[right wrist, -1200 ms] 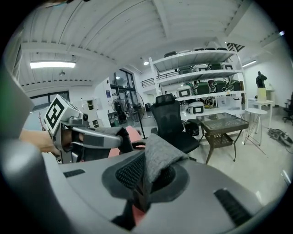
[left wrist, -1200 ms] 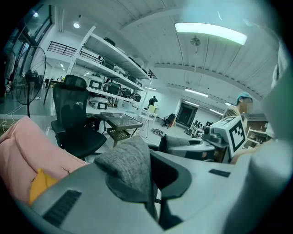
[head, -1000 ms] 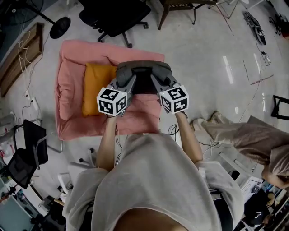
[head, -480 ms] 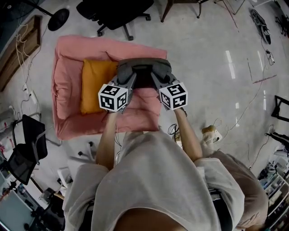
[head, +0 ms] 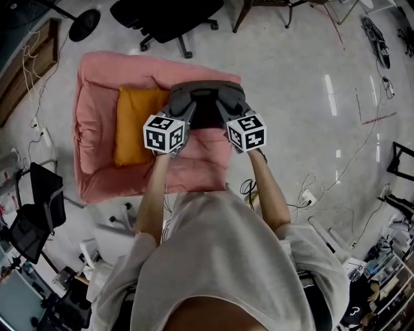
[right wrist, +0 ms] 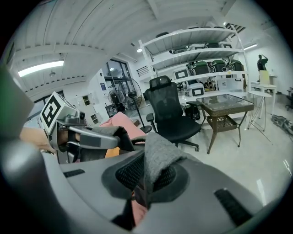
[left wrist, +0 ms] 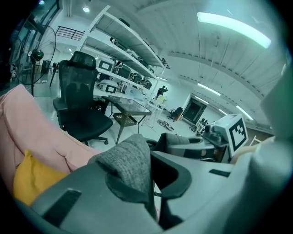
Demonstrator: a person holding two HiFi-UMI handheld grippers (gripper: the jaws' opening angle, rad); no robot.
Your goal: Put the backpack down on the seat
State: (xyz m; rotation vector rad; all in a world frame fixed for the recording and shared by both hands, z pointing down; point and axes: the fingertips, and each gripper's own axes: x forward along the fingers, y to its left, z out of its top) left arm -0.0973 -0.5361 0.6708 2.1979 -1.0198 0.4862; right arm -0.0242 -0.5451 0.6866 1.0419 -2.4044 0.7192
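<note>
The backpack [head: 206, 96] is dark grey with a black middle. It hangs over the right part of the pink seat [head: 97, 90]; whether it touches the seat I cannot tell. My left gripper [head: 184, 108] is shut on its left grey fabric strap [left wrist: 130, 167]. My right gripper [head: 227, 107] is shut on the right strap [right wrist: 158, 157]. In each gripper view the grey cloth is pinched between the jaws and sticks up above them. An orange cushion [head: 132, 123] lies on the seat to the left of the backpack.
A black office chair [head: 165, 16] and a fan base [head: 84, 26] stand beyond the seat. A brown table's legs [head: 259, 8] show at the top. Cables [head: 304, 187] lie on the shiny floor to the right. A dark chair [head: 39, 207] stands at the left.
Both grippers and the backpack have sunk lower over the seat. A person in beige clothes at the right edge has gone out of the head view.
</note>
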